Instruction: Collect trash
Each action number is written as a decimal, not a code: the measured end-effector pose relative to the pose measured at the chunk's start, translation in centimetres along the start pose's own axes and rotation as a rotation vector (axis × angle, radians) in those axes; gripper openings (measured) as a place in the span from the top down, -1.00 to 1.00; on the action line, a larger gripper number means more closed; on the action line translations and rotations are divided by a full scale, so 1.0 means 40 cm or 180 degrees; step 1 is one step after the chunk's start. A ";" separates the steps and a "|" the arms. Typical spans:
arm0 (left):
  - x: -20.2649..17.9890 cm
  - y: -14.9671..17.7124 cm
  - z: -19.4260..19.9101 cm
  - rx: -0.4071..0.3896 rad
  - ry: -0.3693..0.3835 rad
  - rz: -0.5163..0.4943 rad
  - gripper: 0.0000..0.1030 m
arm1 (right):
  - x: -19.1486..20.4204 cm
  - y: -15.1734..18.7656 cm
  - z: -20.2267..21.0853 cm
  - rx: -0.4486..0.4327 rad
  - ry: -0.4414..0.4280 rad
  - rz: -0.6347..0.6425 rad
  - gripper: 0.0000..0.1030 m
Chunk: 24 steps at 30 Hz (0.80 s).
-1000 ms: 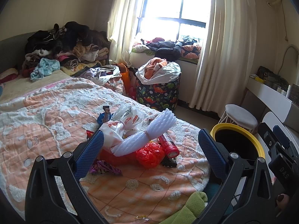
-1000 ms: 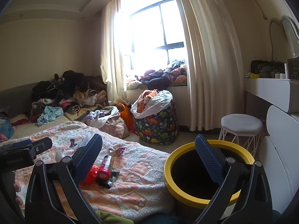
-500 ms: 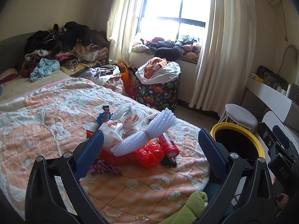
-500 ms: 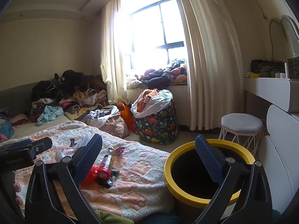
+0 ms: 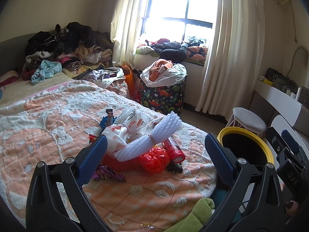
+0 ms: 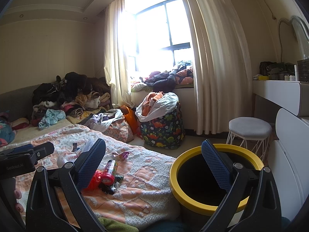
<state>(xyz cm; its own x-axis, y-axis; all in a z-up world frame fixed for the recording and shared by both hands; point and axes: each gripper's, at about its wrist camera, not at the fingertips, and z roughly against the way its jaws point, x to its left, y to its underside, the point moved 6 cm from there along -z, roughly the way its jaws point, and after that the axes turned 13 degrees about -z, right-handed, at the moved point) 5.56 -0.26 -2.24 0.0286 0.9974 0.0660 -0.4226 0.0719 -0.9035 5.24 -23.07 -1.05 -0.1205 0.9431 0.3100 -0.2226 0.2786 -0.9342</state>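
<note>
A heap of trash lies on the orange bedspread [image 5: 48, 127]: a bundle of white foam netting [image 5: 148, 139], white printed plastic bags [image 5: 127, 127], a crumpled red bag [image 5: 154, 158], a red tube [image 5: 173, 147] and a purple wrapper [image 5: 108, 174]. My left gripper [image 5: 154, 158] is open and empty, just short of the heap. A black bin with a yellow rim [image 6: 210, 174] stands beside the bed; it also shows in the left wrist view [image 5: 249, 148]. My right gripper [image 6: 154, 166] is open and empty, above the bed edge and the bin. The red tube [image 6: 108, 174] shows there too.
A dinosaur-print laundry basket [image 5: 162, 94] full of clothes stands by the window. Clothes are piled at the far end of the bed [image 5: 63, 52]. A white stool [image 6: 249, 131] and a white dresser [image 6: 289, 116] stand right of the bin. A green cloth [image 5: 193, 216] lies at the bed's near edge.
</note>
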 end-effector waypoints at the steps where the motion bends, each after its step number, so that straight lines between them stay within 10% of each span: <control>1: 0.000 0.001 0.000 0.0001 -0.0001 -0.0002 -0.80 | 0.000 0.000 -0.001 0.0004 -0.0002 0.0001 -0.88; 24: 0.121 0.025 -0.018 0.0065 -0.0259 0.0342 -0.80 | 0.126 0.029 -0.119 0.0517 -0.0262 0.0202 -0.88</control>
<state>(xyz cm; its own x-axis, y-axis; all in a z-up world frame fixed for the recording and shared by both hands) 5.95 4.66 -3.13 -0.0911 0.9958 0.0043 -0.4378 -0.0361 -0.8984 9.00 -17.13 -1.40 -0.2163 0.9379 0.2711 -0.3645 0.1800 -0.9136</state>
